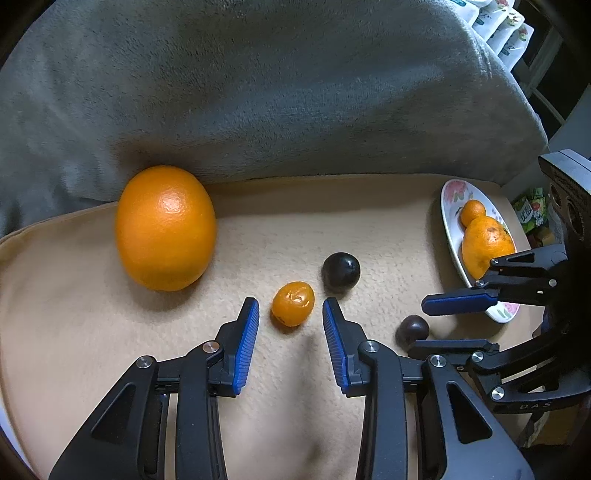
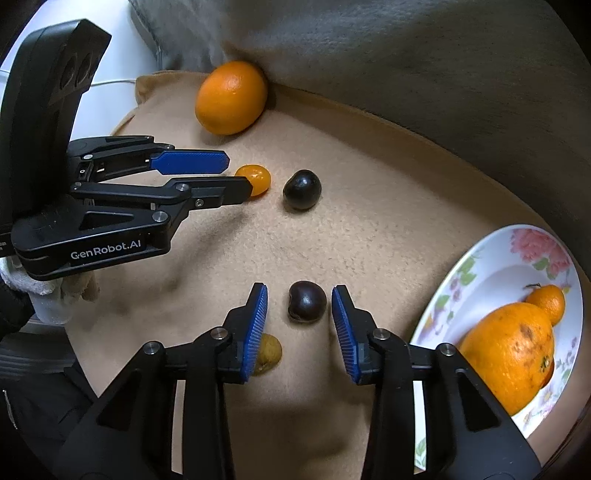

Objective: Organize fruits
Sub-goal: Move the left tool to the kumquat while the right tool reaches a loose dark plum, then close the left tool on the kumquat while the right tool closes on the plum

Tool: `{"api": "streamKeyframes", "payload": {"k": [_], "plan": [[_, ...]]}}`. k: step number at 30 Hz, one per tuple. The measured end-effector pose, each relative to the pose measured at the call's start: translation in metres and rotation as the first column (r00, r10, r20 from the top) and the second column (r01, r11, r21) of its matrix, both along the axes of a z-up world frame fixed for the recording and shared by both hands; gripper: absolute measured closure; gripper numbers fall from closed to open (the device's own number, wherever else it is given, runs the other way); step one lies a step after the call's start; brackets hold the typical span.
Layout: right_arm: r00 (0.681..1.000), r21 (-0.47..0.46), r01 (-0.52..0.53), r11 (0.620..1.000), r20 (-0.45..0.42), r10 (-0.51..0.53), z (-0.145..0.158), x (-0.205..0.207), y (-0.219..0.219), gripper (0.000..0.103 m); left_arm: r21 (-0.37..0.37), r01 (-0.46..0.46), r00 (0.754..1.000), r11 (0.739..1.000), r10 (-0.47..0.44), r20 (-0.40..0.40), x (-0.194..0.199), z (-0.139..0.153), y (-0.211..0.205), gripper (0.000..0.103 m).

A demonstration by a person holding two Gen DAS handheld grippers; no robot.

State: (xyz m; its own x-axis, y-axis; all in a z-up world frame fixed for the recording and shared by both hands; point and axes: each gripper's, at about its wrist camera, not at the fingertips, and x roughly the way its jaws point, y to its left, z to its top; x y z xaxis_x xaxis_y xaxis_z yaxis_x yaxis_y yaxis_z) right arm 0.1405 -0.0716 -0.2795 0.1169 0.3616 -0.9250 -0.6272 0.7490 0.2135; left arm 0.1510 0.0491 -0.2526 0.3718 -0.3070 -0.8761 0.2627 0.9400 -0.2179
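Note:
My left gripper (image 1: 291, 308) is open, its blue pads either side of a small kumquat (image 1: 293, 303) on the beige blanket. A dark round fruit (image 1: 340, 272) lies just beyond it. My right gripper (image 2: 299, 301) is open around a second dark fruit (image 2: 306, 302), not touching it. A big orange (image 1: 165, 227) rests against the grey cushion at the left. A flowered plate (image 2: 491, 266) at the right holds a large mottled orange (image 2: 511, 349) and a small mandarin (image 2: 547, 302). The left gripper also shows in the right wrist view (image 2: 231, 175).
A grey plush cushion (image 1: 258, 92) backs the blanket. A yellowish-brown fruit (image 2: 269, 352) lies partly hidden behind my right gripper's left finger. Packaged goods (image 1: 506, 26) and a shelf stand at the far right. The blanket's edge runs along the left.

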Motion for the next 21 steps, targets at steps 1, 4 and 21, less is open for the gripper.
{"api": "streamKeyframes", "payload": {"k": [1, 4, 21], "plan": [[1.0, -0.004, -0.002, 1.0, -0.004, 0.002, -0.001, 0.001, 0.001, 0.066, -0.001, 0.003, 1.0, 1.0, -0.003, -0.002, 0.001, -0.001, 0.0, 0.07], [1.0, -0.012, -0.009, 1.0, -0.013, 0.009, -0.004, 0.003, 0.004, 0.067, -0.002, 0.013, 1.0, 1.0, -0.013, -0.008, 0.003, -0.003, -0.002, 0.071], [0.999, -0.048, -0.03, 0.998, -0.032, 0.028, -0.013, 0.008, 0.023, 0.079, 0.006, 0.022, 1.0, 1.0, -0.022, -0.018, 0.007, -0.015, -0.01, 0.08]]}}
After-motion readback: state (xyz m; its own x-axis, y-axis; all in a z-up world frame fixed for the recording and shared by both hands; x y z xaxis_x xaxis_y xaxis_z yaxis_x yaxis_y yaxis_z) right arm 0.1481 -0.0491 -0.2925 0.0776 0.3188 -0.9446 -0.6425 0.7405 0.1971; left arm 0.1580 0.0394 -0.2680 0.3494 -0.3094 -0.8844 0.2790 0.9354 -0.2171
